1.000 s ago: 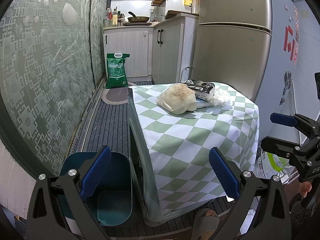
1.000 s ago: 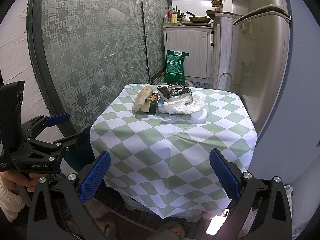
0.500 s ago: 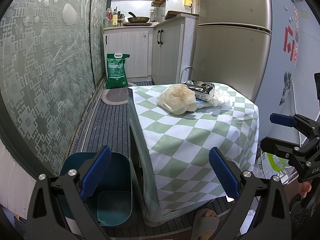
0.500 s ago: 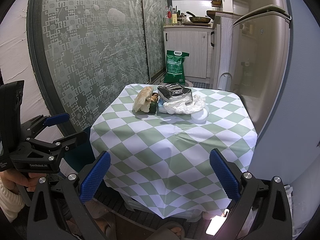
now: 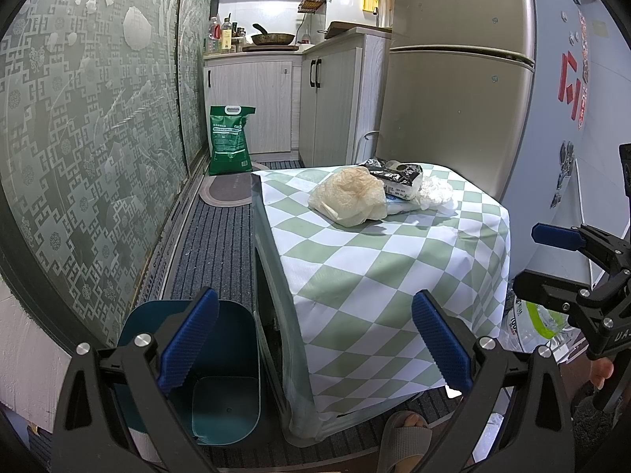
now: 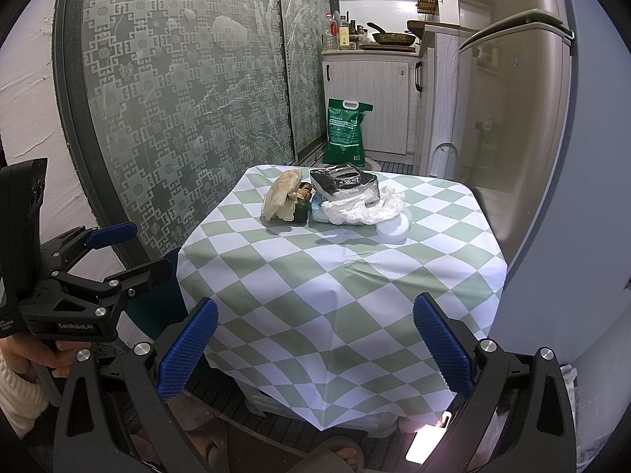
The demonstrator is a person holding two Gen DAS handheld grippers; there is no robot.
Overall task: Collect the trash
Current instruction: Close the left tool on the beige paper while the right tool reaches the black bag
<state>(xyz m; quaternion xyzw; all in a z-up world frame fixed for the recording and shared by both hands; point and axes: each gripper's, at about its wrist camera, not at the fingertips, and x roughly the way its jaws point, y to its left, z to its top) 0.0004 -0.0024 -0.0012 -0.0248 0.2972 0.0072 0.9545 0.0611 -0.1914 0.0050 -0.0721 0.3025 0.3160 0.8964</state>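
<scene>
Only the left wrist view shows the teal plastic trash bin (image 5: 221,386). It stands on the grey ribbed floor mat (image 5: 215,244), just beside the table at about 7 o'clock from the table top. It looks smooth, with rounded corners. The left gripper (image 5: 313,335) hangs in front of it with its blue bumpy fingers (image 5: 189,339) wide apart, holding nothing.

Only the right wrist view shows the round white plastic lid (image 6: 393,228), lying flat at about 3 o'clock in the trash pile. It also shows a small dark green piece (image 6: 301,209) tucked beside the crinkly tan plastic bag (image 6: 282,197). The right gripper (image 6: 315,339) is spread wide too, and empty.

Both views show the table with the green and white checked cloth (image 6: 335,276). The trash sits together at the far end, around 12 o'clock: the tan bag, a shiny black and silver foil packet (image 6: 343,181) and a crumpled white plastic bag (image 6: 363,209). They touch each other. Both grippers are well apart from the pile.

A green sack (image 5: 230,138) stands on the floor by the white cupboards (image 5: 252,102).
</scene>
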